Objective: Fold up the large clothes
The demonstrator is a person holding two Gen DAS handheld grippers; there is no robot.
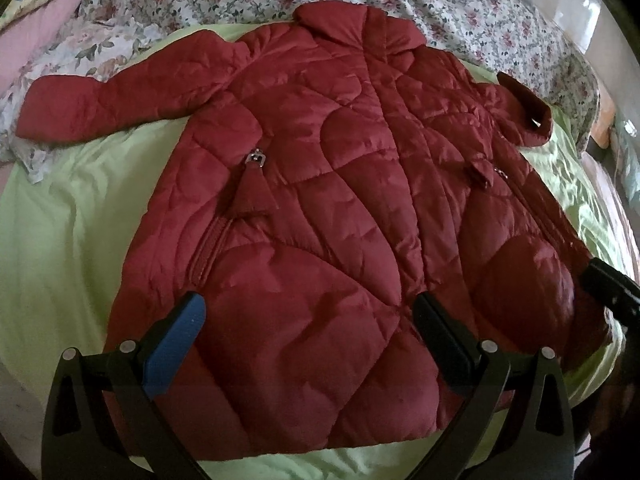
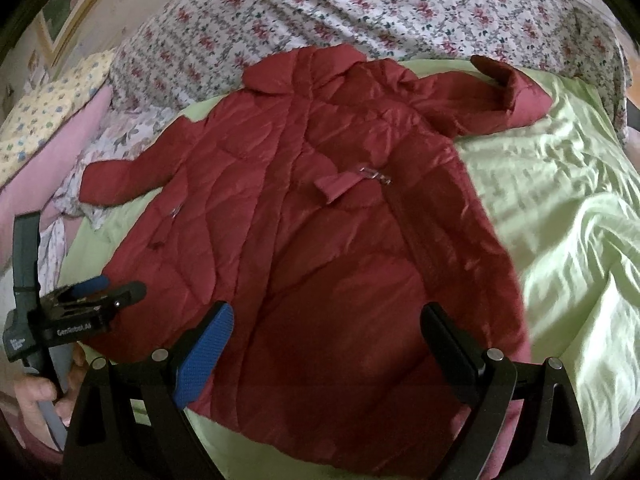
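My left gripper [image 1: 308, 320] hung with its fingers spread wide and empty, one blue-padded finger [image 1: 176, 344] and one black, above the near hem of the red quilted coat [image 1: 320, 184]. My right gripper [image 2: 326, 336] was likewise wide apart and held nothing, poised over the near right part of the same hem. In the right wrist view my left hand [image 2: 44, 396] showed at the near left, wrapped round the handle of its tool.

The coat lay spread flat, front up, on the light green sheet [image 2: 560, 208] of the bed, hem toward me and collar [image 1: 352, 28] at the far end. A metal buckle [image 1: 256, 157] sat on its left front, with a small tab and clasp [image 2: 360, 178] on the right front. The left sleeve [image 1: 104, 108] stretched out to the left, its cuff resting on a pale floral cloth [image 1: 72, 56]. The right sleeve [image 2: 492, 96] was bent at the far right, cuff turned up. Beyond the collar lay a rose-print quilt [image 2: 360, 12], and at the far left a pink pillow [image 2: 48, 168].
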